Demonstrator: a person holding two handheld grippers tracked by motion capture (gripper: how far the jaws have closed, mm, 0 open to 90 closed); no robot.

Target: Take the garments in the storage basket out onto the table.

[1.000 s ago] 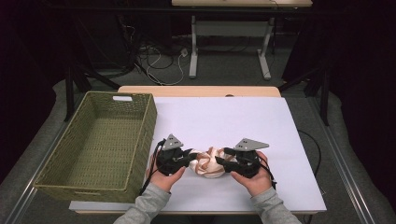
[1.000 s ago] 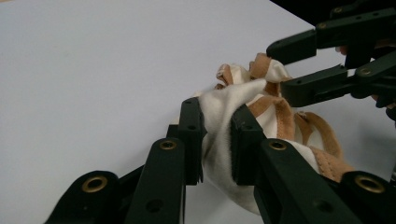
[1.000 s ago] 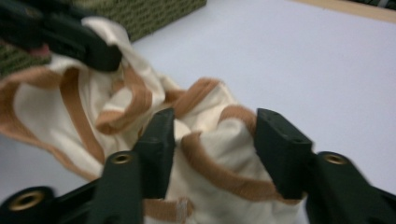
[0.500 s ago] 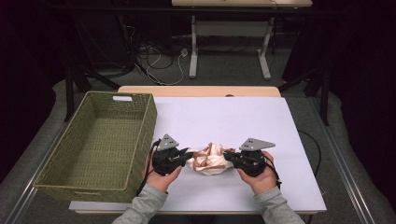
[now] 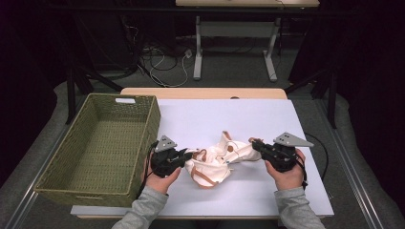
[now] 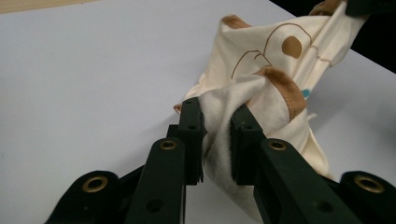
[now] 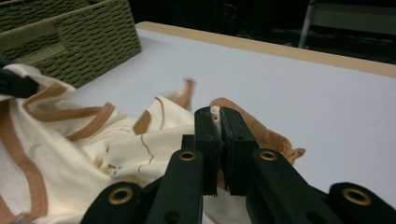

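While I hold both grippers low over the white table [image 5: 296, 191], L gripper [image 6: 217, 116] clamped on cream garment [image 5: 215, 162], R gripper [image 7: 217, 122] pinching its brown-trimmed edge, wicker basket [image 5: 143, 129] beside L.

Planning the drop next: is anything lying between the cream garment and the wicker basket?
Only the left claw gripping the cream garment sits on that side; the table between them and the wicker basket looks bare.

A white-topped table [image 5: 224, 114] with a pale wooden far edge stands on grey floor [image 5: 344, 143]. Beyond the table, a white-legged desk [image 5: 234, 43] stands over tangled cables [image 5: 162, 62], in a dark room.
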